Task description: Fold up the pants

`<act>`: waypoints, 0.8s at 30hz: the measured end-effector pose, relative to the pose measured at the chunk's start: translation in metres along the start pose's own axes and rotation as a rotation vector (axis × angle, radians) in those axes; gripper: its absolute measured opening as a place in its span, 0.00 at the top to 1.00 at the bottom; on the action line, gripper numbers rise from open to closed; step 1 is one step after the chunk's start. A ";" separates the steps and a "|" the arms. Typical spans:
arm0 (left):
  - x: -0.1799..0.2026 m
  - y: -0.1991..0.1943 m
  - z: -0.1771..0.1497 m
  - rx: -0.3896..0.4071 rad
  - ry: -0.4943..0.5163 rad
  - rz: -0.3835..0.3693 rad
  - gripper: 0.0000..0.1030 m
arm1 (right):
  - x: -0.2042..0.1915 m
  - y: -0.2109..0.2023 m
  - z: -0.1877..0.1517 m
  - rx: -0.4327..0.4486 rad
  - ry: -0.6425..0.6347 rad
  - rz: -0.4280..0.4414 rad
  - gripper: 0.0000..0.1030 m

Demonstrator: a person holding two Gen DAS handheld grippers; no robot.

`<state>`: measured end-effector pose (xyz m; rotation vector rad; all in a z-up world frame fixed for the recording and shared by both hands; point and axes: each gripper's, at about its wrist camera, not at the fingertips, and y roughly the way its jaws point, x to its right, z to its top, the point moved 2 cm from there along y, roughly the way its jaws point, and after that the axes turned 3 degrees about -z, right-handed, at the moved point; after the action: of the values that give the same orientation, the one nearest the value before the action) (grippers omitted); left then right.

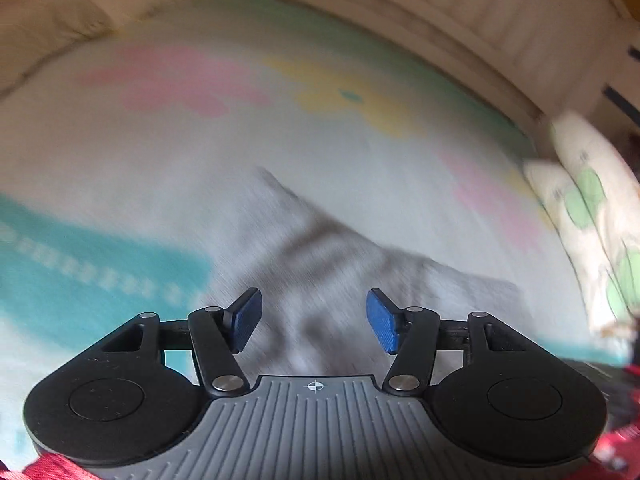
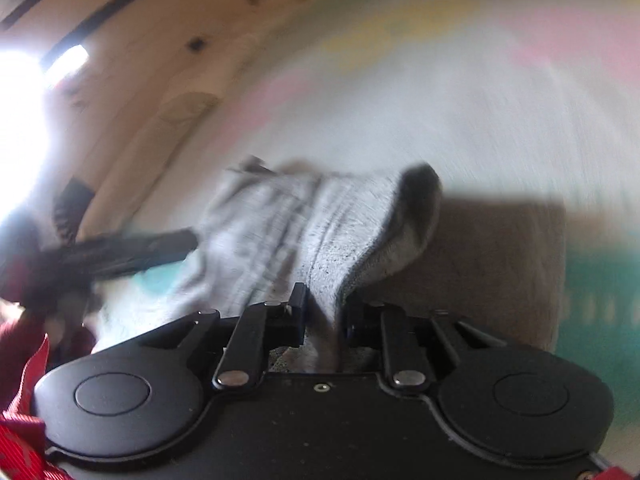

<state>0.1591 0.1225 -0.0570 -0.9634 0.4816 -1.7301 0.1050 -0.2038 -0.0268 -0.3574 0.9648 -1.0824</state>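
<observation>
Reaching over the bed, left gripper has its blue pads spread apart with nothing between them; the grey pants lie just ahead and below, flat on the pastel sheet. A patterned pillow sits at the right edge of that view. Both views are motion-blurred, so cloth edges are hard to place.

Right gripper is clamped on a bunched edge of the pants, lifting it so the fabric drapes away from the jaws, with one corner curled over and its dark inner side showing. A dark bar at the left of this view touches the far side of the cloth; probably the other gripper, cannot confirm.

Risks, as judgement:
- Thin pinch near the edge; a quick pull could slip the cloth out.
- One-sided lift may drag the pants askew, giving a crooked fold.
- Left jaws may close on sheet along with pants.
</observation>
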 end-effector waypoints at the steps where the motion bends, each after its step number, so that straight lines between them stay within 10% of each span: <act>1: -0.003 -0.003 0.004 0.021 -0.003 0.019 0.46 | -0.007 -0.010 0.003 0.030 -0.022 0.024 0.74; 6: -0.009 -0.009 0.009 0.046 0.000 0.054 0.46 | -0.015 -0.058 0.013 0.124 -0.075 0.015 0.75; 11: 0.007 0.001 -0.005 -0.015 0.106 0.071 0.46 | 0.035 -0.017 -0.007 -0.085 0.020 -0.212 0.75; 24: 0.034 0.041 -0.047 -0.215 0.262 0.091 0.43 | 0.059 -0.008 -0.018 -0.125 0.112 -0.196 0.74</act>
<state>0.1423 0.0702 -0.1017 -0.8520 0.8827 -1.7547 0.0934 -0.2550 -0.0607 -0.5056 1.1174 -1.2330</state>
